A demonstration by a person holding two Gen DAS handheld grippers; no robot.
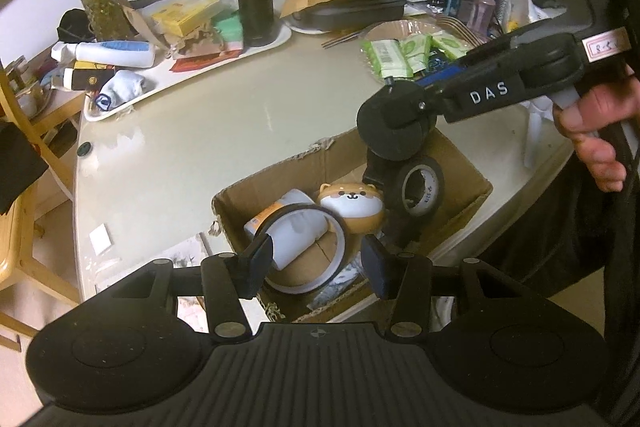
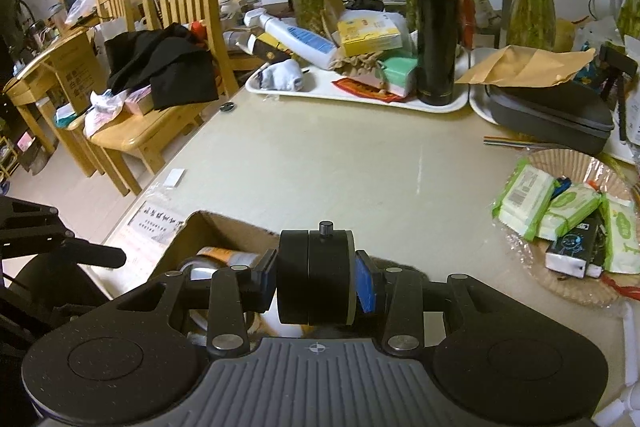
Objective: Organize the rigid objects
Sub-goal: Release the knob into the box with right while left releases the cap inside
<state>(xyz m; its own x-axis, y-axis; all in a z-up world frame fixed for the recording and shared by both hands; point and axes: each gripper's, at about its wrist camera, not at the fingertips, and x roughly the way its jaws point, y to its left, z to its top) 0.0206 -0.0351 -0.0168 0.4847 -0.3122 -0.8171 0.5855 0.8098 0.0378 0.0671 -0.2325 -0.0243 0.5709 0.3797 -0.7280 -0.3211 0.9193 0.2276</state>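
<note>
a: while the right gripper (image 2: 316,279) hangs over the cardboard box (image 1: 460,163), where is the black disc?

b: the black disc (image 2: 316,275) sits squeezed between the two fingers (image 2: 262,281), a blue pad pressed against its right face and a dark pad against its left. in the left wrist view the same disc (image 1: 390,125) hovers above the box's far end, just over a roll of black tape (image 1: 420,187).

a: which way does it point?

b: it stands on edge, its flat faces turned toward the pads, so its short axis runs from finger to finger. a small stud pokes up from its rim.

a: and what is it made of?

b: matte black, round and thick, like two pucks stacked together, with a pale band along one edge.

a: the left gripper (image 1: 316,265)?

b: its fingers stand wide apart and hold nothing. a tape ring (image 1: 304,251) with a white inner face lies between and beyond them in the box, tilted on a white tube (image 1: 296,227).

a: anything else in there?

b: a glossy round shiba-dog figure (image 1: 352,207), tan and white, beside the black tape. the box is torn corrugated cardboard, resting on the smooth beige counter (image 1: 192,147).
</note>
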